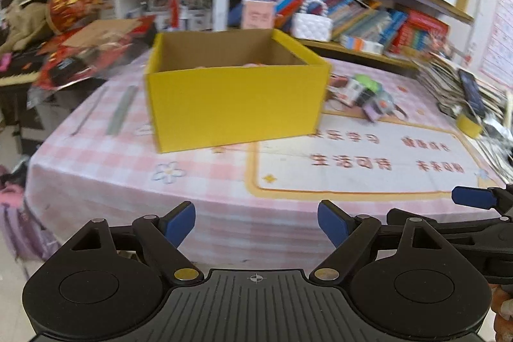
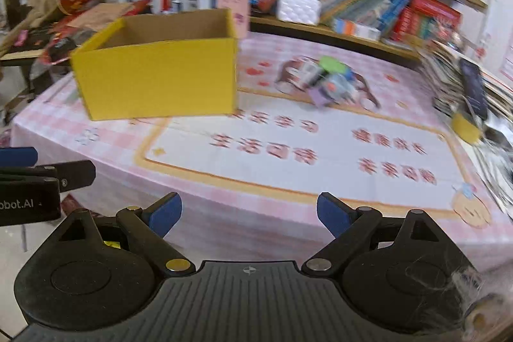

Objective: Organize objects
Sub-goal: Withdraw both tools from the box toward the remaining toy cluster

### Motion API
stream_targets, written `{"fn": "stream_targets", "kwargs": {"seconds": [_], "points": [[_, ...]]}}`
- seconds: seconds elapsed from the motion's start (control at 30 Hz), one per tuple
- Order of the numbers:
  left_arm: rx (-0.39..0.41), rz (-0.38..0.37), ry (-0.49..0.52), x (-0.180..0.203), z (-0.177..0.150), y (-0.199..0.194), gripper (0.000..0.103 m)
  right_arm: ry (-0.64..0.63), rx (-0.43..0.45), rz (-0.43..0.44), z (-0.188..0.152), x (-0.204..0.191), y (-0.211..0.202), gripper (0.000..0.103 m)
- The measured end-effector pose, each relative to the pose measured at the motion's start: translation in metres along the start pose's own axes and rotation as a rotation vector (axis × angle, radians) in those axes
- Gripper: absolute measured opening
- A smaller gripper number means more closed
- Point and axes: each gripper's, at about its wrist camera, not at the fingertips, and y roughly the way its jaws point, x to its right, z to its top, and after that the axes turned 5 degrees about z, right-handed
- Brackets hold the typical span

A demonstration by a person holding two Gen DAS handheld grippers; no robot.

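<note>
A yellow cardboard box [image 1: 235, 100] stands open on the pink checked tablecloth [image 1: 128, 169]; something pinkish lies inside, mostly hidden. It also shows in the right wrist view [image 2: 157, 79]. A pile of small objects [image 1: 365, 96] lies to the right of the box, also in the right wrist view [image 2: 330, 82]. My left gripper [image 1: 256, 223] is open and empty, off the table's front edge. My right gripper [image 2: 248, 215] is open and empty, also at the front edge; its blue finger [image 1: 474, 197] shows at the right of the left wrist view.
Stacked papers with a dark phone [image 2: 473, 88] and a yellow tape roll [image 2: 466, 125] sit at the table's right edge. Bookshelves [image 1: 352, 5] with a white handbag [image 1: 311, 24] stand behind. Clutter and red packaging [image 1: 73, 53] lie at the left.
</note>
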Motion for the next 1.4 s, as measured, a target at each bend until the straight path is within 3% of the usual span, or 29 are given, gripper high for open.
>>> {"fn": "stream_targets", "kwargs": {"seconds": [0.57, 0.93, 1.4], "points": [[-0.029, -0.155, 0.135, 0.107, 0.030, 0.045, 0.091, 0.168, -0.050, -0.178, -0.010, 0.111, -0.004, 0.091], [-0.040, -0.135, 0.126, 0.157, 0.057, 0.081, 0.091, 0.164, -0.052, -0.154, 0.021, 0.176, 0.026, 0.091], [-0.052, -0.034, 0.068, 0.195, 0.092, 0.123, 0.091, 0.137, -0.057, -0.057, 0.058, 0.231, 0.071, 0.091]]}}
